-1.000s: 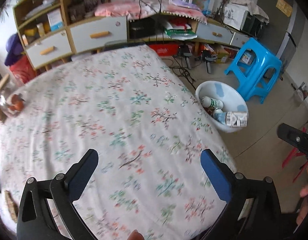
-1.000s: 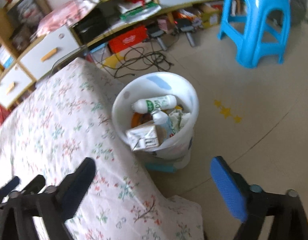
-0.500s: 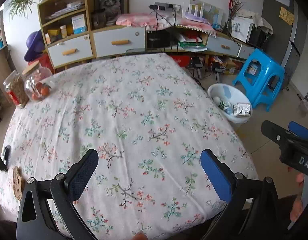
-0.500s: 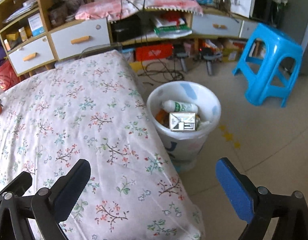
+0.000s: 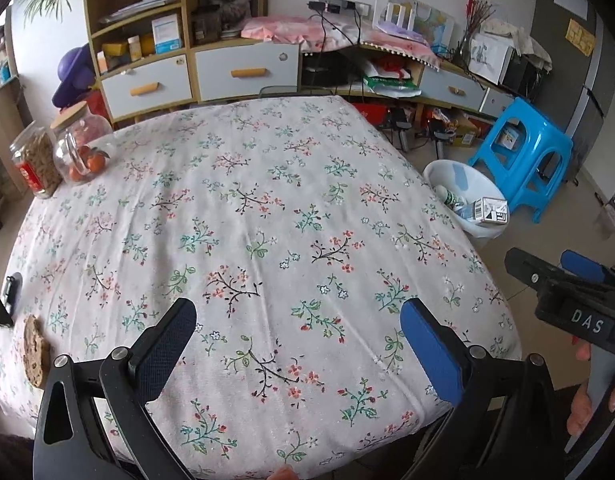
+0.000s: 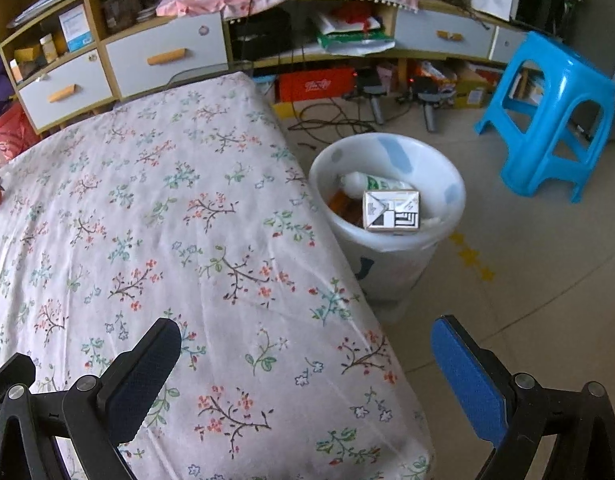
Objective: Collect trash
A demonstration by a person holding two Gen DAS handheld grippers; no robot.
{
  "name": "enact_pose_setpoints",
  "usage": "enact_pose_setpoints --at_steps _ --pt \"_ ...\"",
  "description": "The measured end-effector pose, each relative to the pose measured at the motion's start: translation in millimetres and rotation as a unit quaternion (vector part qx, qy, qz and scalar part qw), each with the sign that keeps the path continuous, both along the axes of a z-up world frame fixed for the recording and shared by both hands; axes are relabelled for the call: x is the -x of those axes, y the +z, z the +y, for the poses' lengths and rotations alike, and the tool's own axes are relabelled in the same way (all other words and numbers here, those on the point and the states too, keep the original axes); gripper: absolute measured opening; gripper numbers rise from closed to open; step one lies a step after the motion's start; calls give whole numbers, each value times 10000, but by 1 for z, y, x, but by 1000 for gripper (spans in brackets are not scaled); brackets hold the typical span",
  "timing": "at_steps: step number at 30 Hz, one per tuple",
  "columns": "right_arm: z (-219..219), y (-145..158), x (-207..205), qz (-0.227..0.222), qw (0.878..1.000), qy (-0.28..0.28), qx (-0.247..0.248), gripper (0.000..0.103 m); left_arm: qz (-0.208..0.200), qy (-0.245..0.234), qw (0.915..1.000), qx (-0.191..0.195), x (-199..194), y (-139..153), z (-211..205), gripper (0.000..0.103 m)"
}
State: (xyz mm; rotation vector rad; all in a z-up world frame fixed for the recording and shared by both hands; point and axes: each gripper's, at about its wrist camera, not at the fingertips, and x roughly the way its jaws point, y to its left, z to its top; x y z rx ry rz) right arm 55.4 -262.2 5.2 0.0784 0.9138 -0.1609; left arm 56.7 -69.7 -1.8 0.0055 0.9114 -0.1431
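Observation:
A white trash bin [image 6: 447, 200] stands on the floor beside the table's right edge; it also shows in the left wrist view [image 5: 447, 168]. It holds a grey-white carton [image 6: 391, 212], a white bottle with a green label [image 6: 371, 182] and other trash. My left gripper [image 5: 299, 344] is open and empty above the near edge of the floral tablecloth [image 5: 247, 220]. My right gripper [image 6: 307, 364] is open and empty over the table's near right corner, well short of the bin. It shows from the side in the left wrist view [image 5: 567, 280].
Two glass jars [image 5: 59, 152] stand at the table's far left. A cork coaster [image 5: 33, 352] and a dark object [image 5: 9, 292] lie at its left edge. A blue plastic stool [image 6: 547, 112] stands beyond the bin. Cabinets, cables and clutter line the back wall.
Both grippers have pulled back and up from the bin toward the near side of the table. More of the table and the jars have come into the left wrist view. The jaws stay open.

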Motion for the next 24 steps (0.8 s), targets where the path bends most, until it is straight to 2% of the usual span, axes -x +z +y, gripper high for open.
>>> enact_pose_setpoints --at_steps 24 --pt "4 1 1 -35 9999 69 -118 102 -67 -31 10000 50 6 5 -5 103"
